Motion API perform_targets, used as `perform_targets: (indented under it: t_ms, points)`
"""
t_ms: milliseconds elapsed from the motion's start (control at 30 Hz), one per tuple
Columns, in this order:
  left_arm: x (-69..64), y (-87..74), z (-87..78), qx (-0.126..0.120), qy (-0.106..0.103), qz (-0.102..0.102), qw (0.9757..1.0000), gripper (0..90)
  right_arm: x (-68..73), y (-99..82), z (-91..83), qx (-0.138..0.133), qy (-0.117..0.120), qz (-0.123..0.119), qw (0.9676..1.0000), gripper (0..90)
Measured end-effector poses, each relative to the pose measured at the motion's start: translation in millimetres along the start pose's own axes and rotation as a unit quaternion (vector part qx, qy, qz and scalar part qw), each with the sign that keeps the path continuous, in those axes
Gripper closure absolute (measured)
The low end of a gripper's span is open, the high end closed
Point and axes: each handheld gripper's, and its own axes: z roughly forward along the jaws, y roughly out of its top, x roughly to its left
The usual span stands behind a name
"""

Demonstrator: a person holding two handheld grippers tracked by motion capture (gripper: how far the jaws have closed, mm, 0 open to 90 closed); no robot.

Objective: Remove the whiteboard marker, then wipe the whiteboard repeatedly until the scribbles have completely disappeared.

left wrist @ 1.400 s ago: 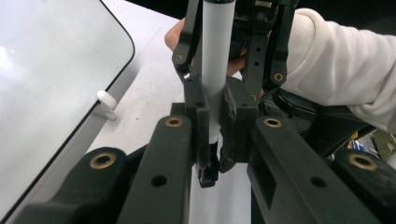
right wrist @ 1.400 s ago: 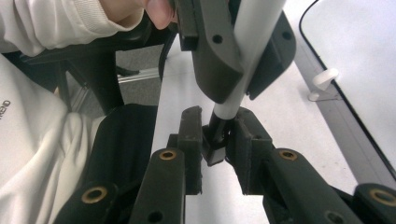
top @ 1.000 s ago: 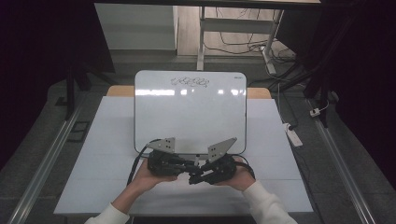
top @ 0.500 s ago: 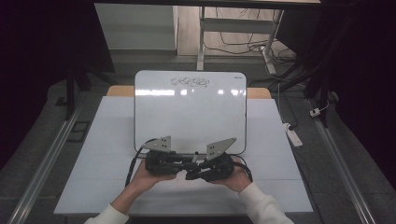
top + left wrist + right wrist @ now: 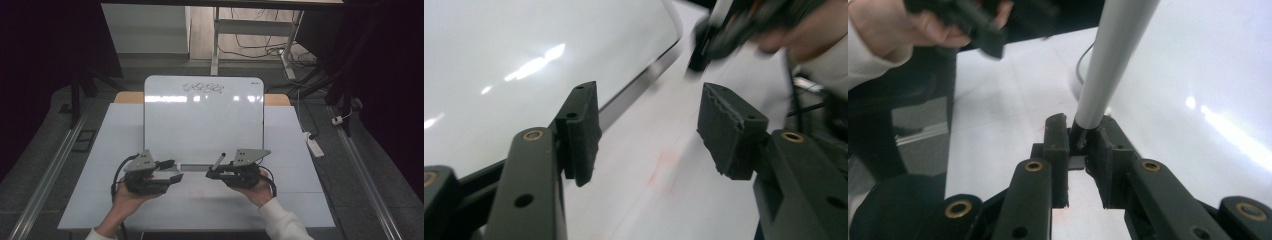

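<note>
Writing: a scribble in dark ink runs along the top edge of the whiteboard (image 5: 204, 120); it is too small to read.
Marker: a slim grey-barrelled pen with a dark tip, the marker (image 5: 218, 161) sticks up at a slant over the whiteboard's near edge, just right of centre.
Right gripper (image 5: 214, 174): its fingers (image 5: 1058, 145) are clamped on the marker's lower end.
Left gripper (image 5: 172, 171): its fingers (image 5: 583, 131) have just been opening and stand apart with nothing between them, well apart from the marker.
Whiteboard: white, glossy, lying flat on the pale tabletop (image 5: 300, 150).
</note>
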Motion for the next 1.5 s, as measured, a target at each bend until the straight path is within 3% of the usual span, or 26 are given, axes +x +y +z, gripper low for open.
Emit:
perform_targets:
  t_ms: [100, 167, 333, 467, 533, 567, 633, 767, 833, 967, 1100, 1333, 1500]
  points:
    - [4.9, -19.5, -12.3, 0.011, 0.026, -0.016, 0.9995, 40.6, -1.0, 0.8, -3.4, -0.007, -0.014, 0.002, 0.9999, 76.9]
    - [10.8, -36.5, -21.2, 0.021, 0.046, -0.033, 0.9982, 38.5, -3.2, 2.3, -7.7, -0.026, -0.034, 0.009, 0.9991, 77.0]
    - [17.1, -55.9, -29.4, 0.035, 0.064, -0.048, 0.9962, 36.6, -7.7, 5.0, -12.7, -0.053, -0.062, 0.018, 0.9965, 76.9]
    - [22.9, -69.4, -33.3, 0.042, 0.075, -0.059, 0.9945, 35.6, -19.8, 13.4, -16.0, -0.093, -0.101, 0.04, 0.9898, 76.9]
    - [26.6, -74.1, -32.9, 0.045, 0.081, -0.067, 0.9935, 35.0, -22.6, 16.2, -15.9, -0.1, -0.11, 0.043, 0.988, 77.0]
    - [28.6, -76.0, -32.2, 0.047, 0.084, -0.071, 0.9928, 33.2, -28.2, 22.1, -15.9, -0.112, -0.127, 0.046, 0.9845, 77.0]
    - [31.4, -78.8, -29.6, 0.051, 0.086, -0.079, 0.9918, 32.3, -35.2, 28.6, -15.1, -0.122, -0.14, 0.049, 0.9814, 76.9]
    - [32.7, -80.7, -25.5, 0.059, 0.089, -0.076, 0.9913, 29.4, -45.7, 39.6, -13.4, -0.13, -0.156, 0.05, 0.9779, 76.9]
    - [32.5, -81.2, -23.9, 0.061, 0.091, -0.076, 0.9911, 28.4, -56.1, 50.4, -10.1, -0.137, -0.173, 0.055, 0.9738, 76.9]
    - [32.6, -82.6, -21.0, 0.064, 0.093, -0.072, 0.9909, 27.6, -69.2, 63.9, -1.6, -0.143, -0.19, 0.06, 0.9693, 77.0]
    - [33.5, -84.0, -18.4, 0.066, 0.096, -0.072, 0.9907, 27.2, -82.0, 80.3, 11.1, -0.143, -0.199, 0.061, 0.9676, 77.0]
    - [36.1, -86.8, -19.9, 0.061, 0.098, -0.077, 0.9903, 27.1, -100.1, 104.1, 37.1, -0.138, -0.203, 0.065, 0.9672, 76.9]
    - [36.7, -87.6, -19.0, 0.062, 0.098, -0.076, 0.9903, 27.0, -118.4, 119.0, 54.4, -0.138, -0.216, 0.072, 0.9639, 76.9]
